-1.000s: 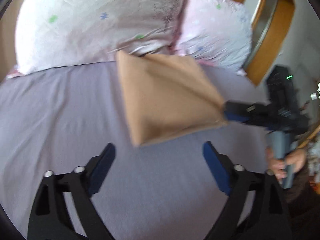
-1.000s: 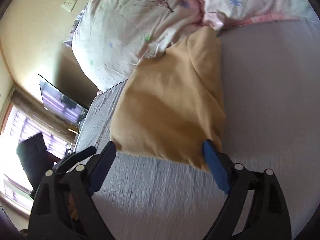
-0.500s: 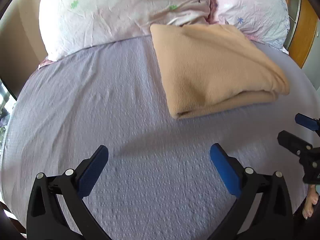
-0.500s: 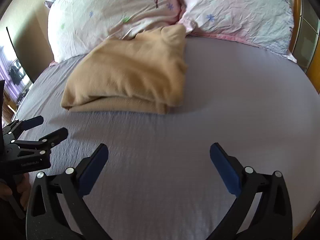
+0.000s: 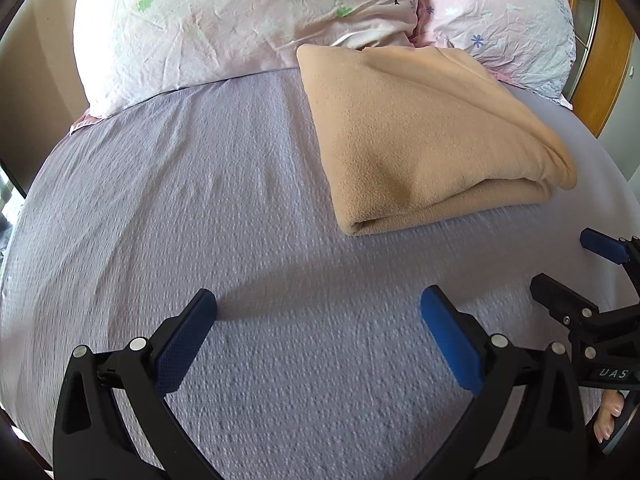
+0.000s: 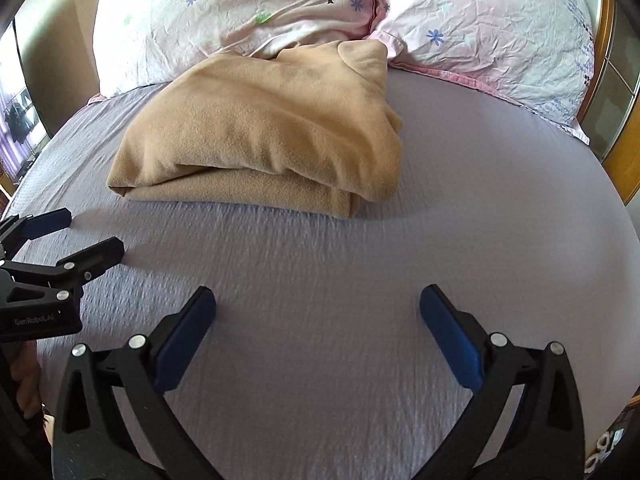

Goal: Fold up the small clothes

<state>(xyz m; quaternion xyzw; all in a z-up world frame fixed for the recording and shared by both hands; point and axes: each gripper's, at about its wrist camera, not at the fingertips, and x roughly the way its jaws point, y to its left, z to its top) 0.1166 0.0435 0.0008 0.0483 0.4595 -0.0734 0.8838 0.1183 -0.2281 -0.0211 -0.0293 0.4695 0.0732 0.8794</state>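
On the lilac bedsheet (image 5: 240, 216), one folded tan garment (image 5: 420, 136) touches two pillows (image 5: 240, 20); both claws (image 5: 318, 332) (image 6: 318, 332) gape, empty.

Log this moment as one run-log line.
garment: tan garment folded, on bed by pillows | left gripper: open, empty | right gripper: open, empty

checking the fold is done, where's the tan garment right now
The tan garment lies folded on the lavender bed sheet, its far edge against the floral pillows; it sits upper right in the left wrist view and upper left in the right wrist view, beyond both open grippers.
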